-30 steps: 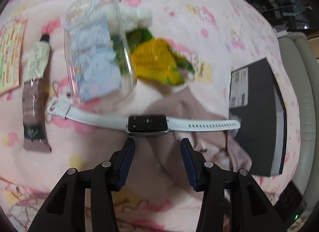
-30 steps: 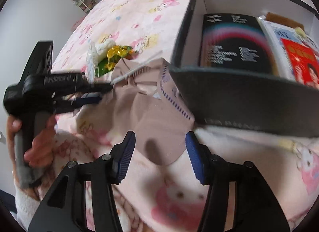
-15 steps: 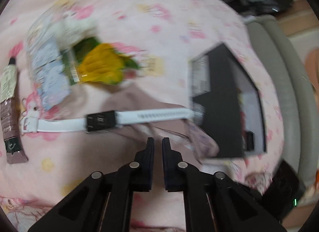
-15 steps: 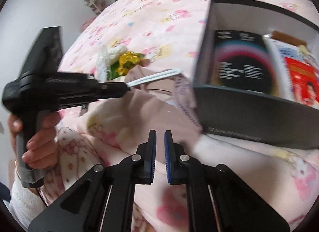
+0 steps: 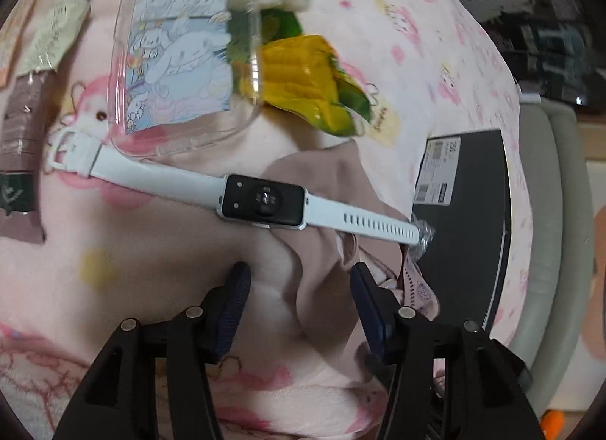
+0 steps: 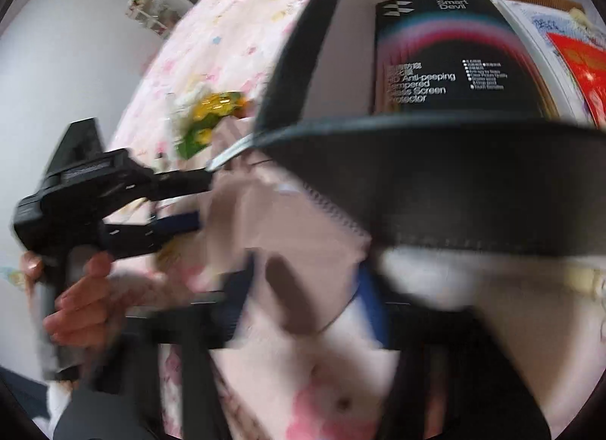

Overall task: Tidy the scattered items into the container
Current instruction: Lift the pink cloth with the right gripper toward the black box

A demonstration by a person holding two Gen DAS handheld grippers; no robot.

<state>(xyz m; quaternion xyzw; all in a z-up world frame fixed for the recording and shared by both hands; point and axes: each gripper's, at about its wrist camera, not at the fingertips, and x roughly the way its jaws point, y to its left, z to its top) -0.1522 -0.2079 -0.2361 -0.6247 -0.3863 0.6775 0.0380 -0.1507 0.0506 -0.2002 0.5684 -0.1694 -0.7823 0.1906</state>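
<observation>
The left gripper [image 5: 299,284], jaws opening with nothing gripped, hovered over the bedspread [image 5: 151,269] just below the white watch [image 5: 261,202] and mauve cloth [image 5: 333,269].

My left wrist camera sits behind my left gripper [image 5: 299,288] and looks steeply down on the pink bedcover [image 5: 151,269], very near to it; the white watch [image 5: 261,201] crosses the middle of the frame and the black box [image 5: 477,212] stands at the right edge. My right wrist camera looks forward and down over my right gripper [image 6: 306,288], which is blurred at the lower centre, and it is close to the box [image 6: 454,182], seeing over its near wall. Both views share the box, the brown cloth [image 5: 333,182] [image 6: 288,220] and the yellow-green packet [image 5: 310,88] [image 6: 212,114]. My left gripper [image 6: 189,201] appears at the left of the right view.
</observation>
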